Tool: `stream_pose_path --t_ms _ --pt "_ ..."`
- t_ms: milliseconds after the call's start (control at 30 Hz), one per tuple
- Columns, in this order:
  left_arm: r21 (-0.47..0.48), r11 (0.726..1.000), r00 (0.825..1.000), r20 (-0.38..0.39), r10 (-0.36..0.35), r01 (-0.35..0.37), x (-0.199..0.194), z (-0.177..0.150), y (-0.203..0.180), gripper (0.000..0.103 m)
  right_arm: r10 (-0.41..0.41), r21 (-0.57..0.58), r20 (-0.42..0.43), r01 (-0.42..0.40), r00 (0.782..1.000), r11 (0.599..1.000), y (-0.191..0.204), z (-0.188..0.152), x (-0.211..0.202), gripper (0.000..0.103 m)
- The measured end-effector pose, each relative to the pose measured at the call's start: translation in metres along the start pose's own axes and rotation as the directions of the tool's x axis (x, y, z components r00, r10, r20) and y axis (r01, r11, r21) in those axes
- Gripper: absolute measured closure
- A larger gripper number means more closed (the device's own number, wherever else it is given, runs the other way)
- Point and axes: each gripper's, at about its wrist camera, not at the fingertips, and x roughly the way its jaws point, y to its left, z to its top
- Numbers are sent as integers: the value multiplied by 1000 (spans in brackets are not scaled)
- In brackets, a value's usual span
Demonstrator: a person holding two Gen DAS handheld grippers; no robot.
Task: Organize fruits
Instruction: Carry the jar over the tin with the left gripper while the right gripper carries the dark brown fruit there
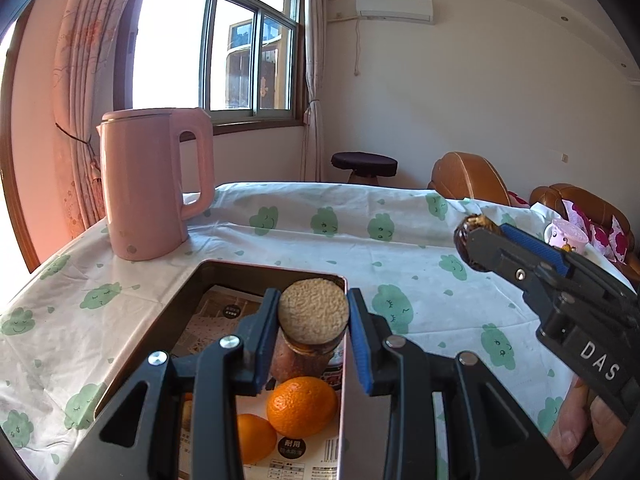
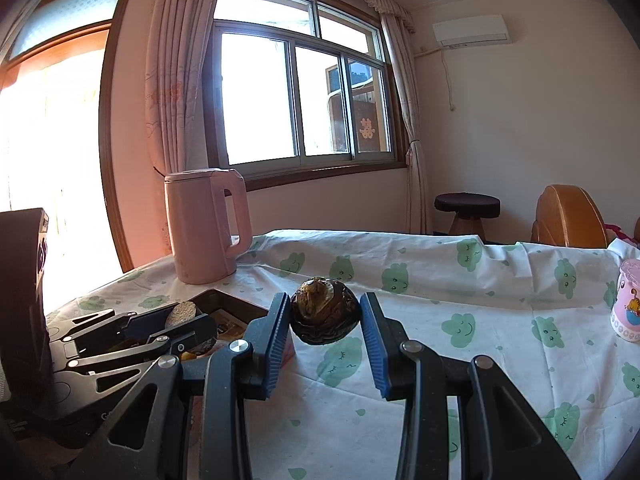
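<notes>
My left gripper is shut on a glass jar with a cork lid, held upright over a metal tray. Two oranges lie in the tray below the jar. My right gripper is shut on a dark brown round fruit and holds it above the tablecloth, right of the tray. In the left wrist view the right gripper and its fruit are at the right, above the table. In the right wrist view the left gripper is at the left with the jar lid between its fingers.
A pink kettle stands on the table behind the tray. A pink cup stands at the right edge of the table. White cloth with green clouds covers the table. A stool and brown sofa stand beyond.
</notes>
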Motion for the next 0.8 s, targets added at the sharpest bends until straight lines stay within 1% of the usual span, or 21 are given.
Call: stream_pose_path --t_ms 433,800 --pt "-47 997 998 -31 61 -62 4 -2 44 68 79 -51 -47 -81 996 995 48 3 30 65" --pt "-84 993 994 -71 82 -87 12 -8 69 68 116 -76 -125 -126 985 989 76 -6 60 64"
